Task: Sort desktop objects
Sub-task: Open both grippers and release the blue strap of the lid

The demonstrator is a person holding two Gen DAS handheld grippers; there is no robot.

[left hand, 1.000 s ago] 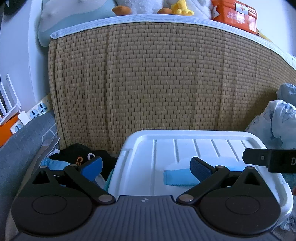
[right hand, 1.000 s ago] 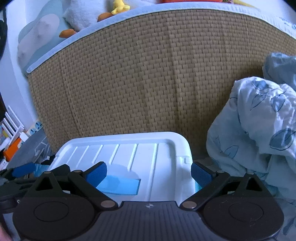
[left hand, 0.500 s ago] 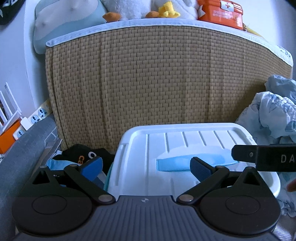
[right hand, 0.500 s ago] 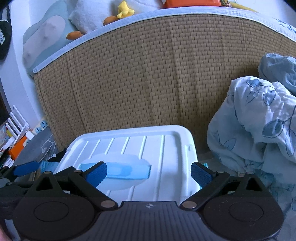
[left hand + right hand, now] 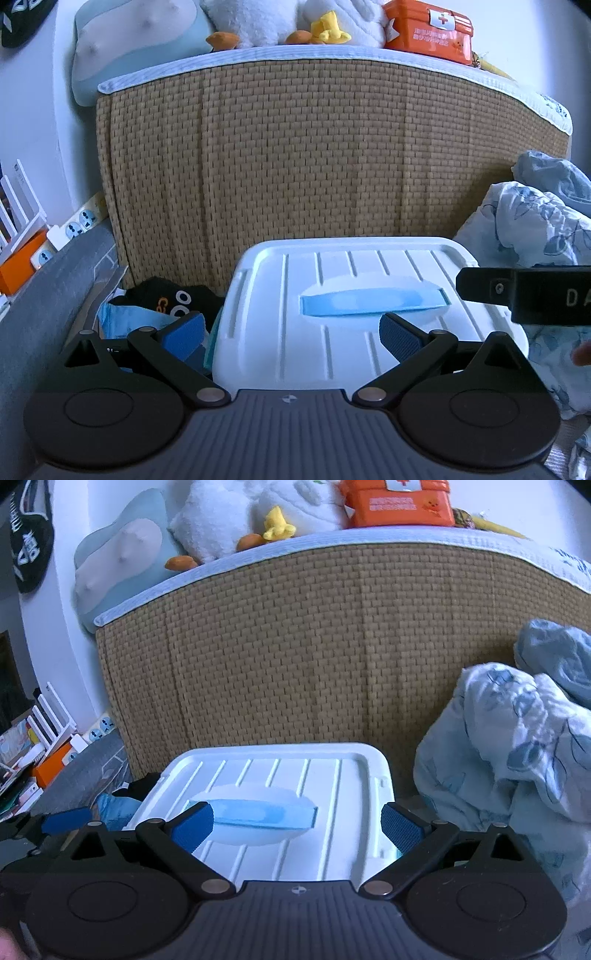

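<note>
both grippers pulled back from the shut white bin

the left gripper (image 5: pixel 291 334) and right gripper (image 5: pixel 297 825), each with blue pads spread apart and holding nothing, now sit further back than a second ago: the white ribbed plastic storage box (image 5: pixel 332 350) shows more fully, its light blue recessed handle (image 5: pixel 373 301) nearer the lid's far edge. the lid lies on (contents hidden), so sorting could be finished or paused; a black plush toy (image 5: pixel 173 299) lies off the box's left edge.
</note>
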